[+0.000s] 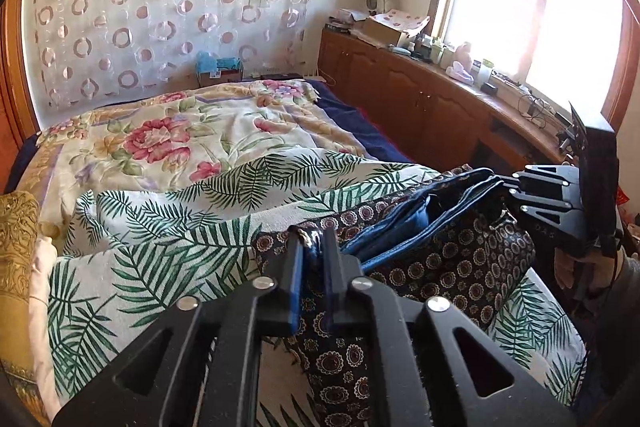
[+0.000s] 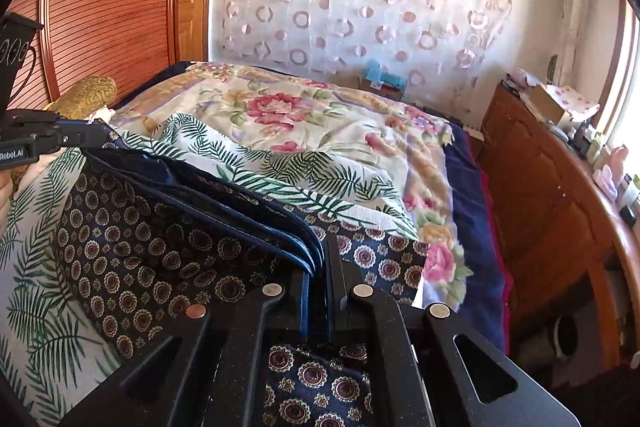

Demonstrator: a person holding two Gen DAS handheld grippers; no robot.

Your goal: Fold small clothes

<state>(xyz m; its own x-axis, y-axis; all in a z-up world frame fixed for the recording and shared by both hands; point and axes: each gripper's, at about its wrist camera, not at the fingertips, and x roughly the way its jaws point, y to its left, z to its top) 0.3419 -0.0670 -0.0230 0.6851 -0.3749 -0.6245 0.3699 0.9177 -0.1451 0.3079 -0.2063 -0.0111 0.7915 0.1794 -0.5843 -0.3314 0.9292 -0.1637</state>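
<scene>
A dark navy garment (image 1: 440, 251) printed with round medallions, with a blue inner band, hangs stretched between both grippers above the bed. In the left wrist view my left gripper (image 1: 313, 237) pinches one end of its upper edge, with a bunched fold of cloth filling the narrow gap between the fingers. My right gripper (image 1: 516, 195) holds the other end at the right. In the right wrist view the right gripper (image 2: 320, 251) is shut on several stacked blue-edged layers of the garment (image 2: 140, 247), and the left gripper (image 2: 86, 137) grips the far end at the left.
Beneath the garment lies a white sheet with green palm leaves (image 1: 160, 227), over a floral quilt (image 1: 180, 131). A gold pillow (image 1: 16, 227) lies at the left. A wooden cabinet (image 1: 420, 99) with clutter on top runs along the bed's right side under the window. A hand (image 1: 572, 267) holds the right gripper.
</scene>
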